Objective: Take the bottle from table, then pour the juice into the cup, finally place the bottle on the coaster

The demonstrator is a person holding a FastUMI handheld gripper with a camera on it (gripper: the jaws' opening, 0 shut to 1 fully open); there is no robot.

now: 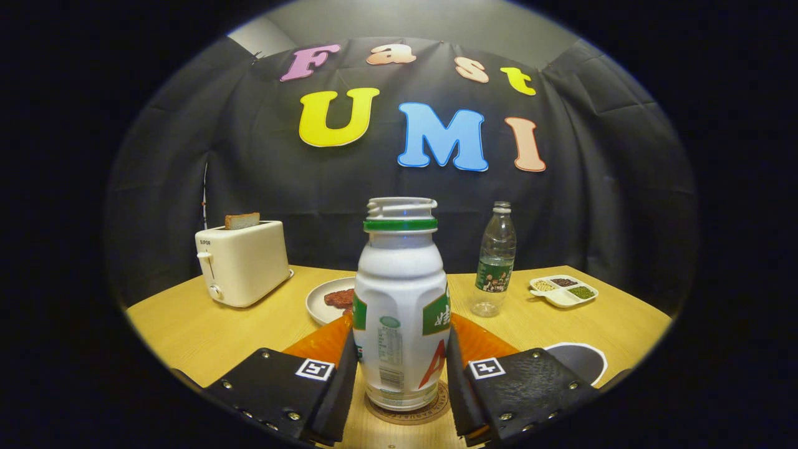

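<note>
Claw [402, 374] fingers flank white juice bottle [401, 312] on both sides – whether pads press it or stand just off, cannot tell. Bottle upright between fingers, uncapped, base on round coaster [430, 413] on wooden worktop [187, 330]. Dark cup [580, 360] beside right finger – toaster [242, 262], plate [319, 300], clear water bottle [495, 259] beyond.

Rides low on the gripper [402, 374], very near the worktop [187, 330], looking straight ahead at the wall.

Wooden table [199, 330] under toaster [243, 265], plate [324, 302]
</note>
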